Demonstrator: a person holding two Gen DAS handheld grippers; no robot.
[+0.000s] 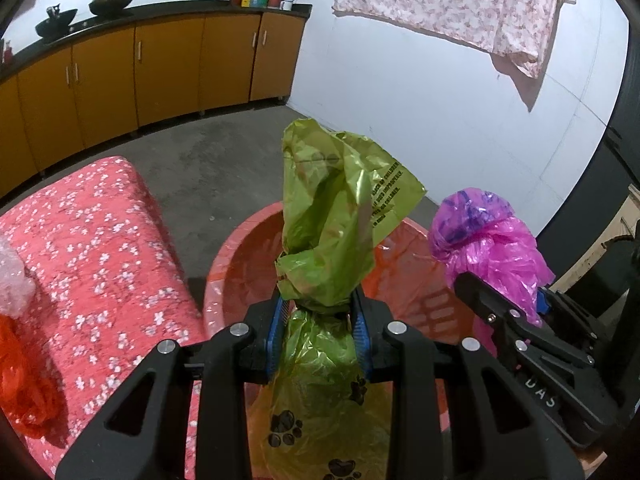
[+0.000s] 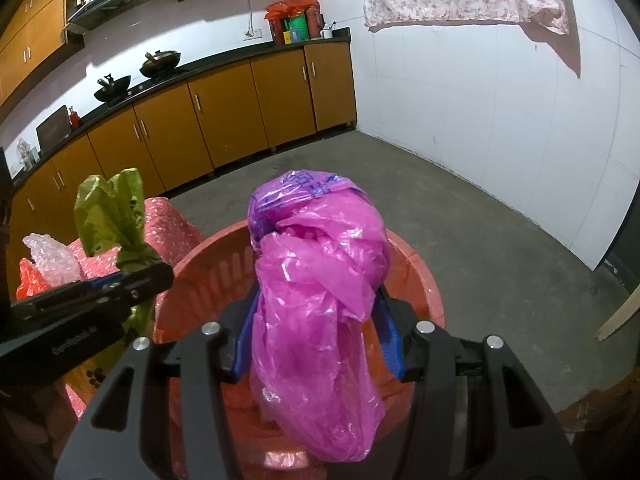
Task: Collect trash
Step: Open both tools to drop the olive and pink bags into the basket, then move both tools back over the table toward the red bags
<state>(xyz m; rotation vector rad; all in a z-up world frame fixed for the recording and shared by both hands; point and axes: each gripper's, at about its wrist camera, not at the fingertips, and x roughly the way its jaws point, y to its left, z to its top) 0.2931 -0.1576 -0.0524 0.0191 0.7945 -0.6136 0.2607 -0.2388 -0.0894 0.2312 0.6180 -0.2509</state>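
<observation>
Left wrist: green bag (image 1: pixel 320 240) pinched between the jaws.

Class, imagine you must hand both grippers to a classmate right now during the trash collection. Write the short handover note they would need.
Left hand-held gripper: shut on the green paw-print bag, held over the red basket.
Right hand-held gripper: shut on the pink plastic bag, also over the basket.
Done: both bags are picked up and brought above the basket; neither is released yet.
Left: open each gripper so the bags drop in. Then fetch what lies on the floral-covered surface: an orange bag and a crumpled clear plastic piece.
</observation>
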